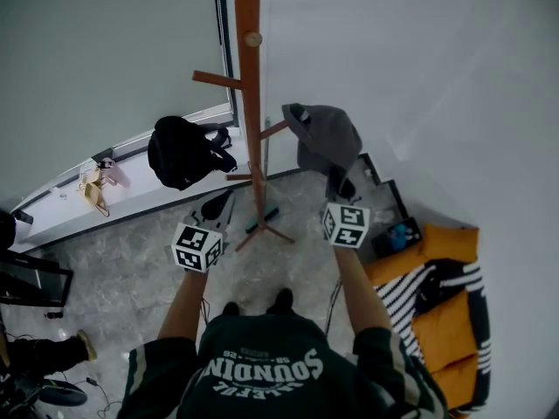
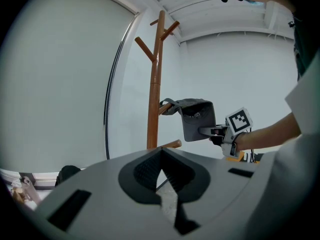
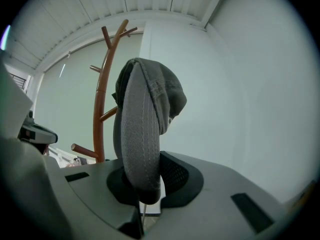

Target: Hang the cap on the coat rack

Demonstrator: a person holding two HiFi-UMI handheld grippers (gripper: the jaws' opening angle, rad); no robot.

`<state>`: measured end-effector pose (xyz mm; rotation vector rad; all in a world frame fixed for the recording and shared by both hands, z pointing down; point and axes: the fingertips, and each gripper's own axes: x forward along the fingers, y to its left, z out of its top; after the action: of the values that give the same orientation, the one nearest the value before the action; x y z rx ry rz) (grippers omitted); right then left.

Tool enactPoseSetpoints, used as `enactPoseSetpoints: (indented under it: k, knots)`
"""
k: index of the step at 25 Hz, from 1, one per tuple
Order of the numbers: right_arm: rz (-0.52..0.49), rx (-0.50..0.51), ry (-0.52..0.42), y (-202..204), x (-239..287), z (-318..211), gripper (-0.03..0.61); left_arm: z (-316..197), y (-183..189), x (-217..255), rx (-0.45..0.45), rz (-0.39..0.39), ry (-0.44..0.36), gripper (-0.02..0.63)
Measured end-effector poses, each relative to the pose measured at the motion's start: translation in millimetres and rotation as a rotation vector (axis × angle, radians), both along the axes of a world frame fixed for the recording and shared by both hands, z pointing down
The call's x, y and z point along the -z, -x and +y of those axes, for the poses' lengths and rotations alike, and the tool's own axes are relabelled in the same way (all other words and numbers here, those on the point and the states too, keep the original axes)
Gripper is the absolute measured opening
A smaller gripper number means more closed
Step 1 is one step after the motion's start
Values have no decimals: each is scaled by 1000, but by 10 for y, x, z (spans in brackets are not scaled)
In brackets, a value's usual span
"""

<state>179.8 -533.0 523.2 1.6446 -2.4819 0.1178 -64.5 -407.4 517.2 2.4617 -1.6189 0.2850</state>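
Note:
The wooden coat rack (image 1: 251, 103) stands on the floor straight ahead, with pegs at several heights. My right gripper (image 1: 339, 184) is shut on the brim of a grey cap (image 1: 325, 138) and holds it up just right of the pole. In the left gripper view the cap (image 2: 197, 118) has its back strap at the tip of a right-hand peg (image 2: 167, 107). In the right gripper view the cap (image 3: 145, 129) rises from the shut right gripper (image 3: 142, 196), rack (image 3: 102, 109) behind it. My left gripper (image 1: 218, 209) hangs lower left of the pole, shut on nothing (image 2: 161, 171).
A black bag (image 1: 181, 151) lies on the white window ledge (image 1: 131, 195) behind the rack, with a hanger (image 1: 94, 195) further left. Orange and striped cushions (image 1: 441, 312) lie on the floor at right. Dark gear (image 1: 31, 282) stands at left. The rack's feet (image 1: 262, 230) spread over the floor.

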Motion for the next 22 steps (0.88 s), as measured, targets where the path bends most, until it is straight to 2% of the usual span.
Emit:
enactPoseSetpoints:
  k: [11, 22]
  knots:
    - [37, 22, 36, 134, -223, 116, 26, 60, 44, -39, -6, -2, 10, -1]
    - [109, 7, 121, 369, -741, 229, 26, 190, 348, -81, 23, -9, 24, -1]
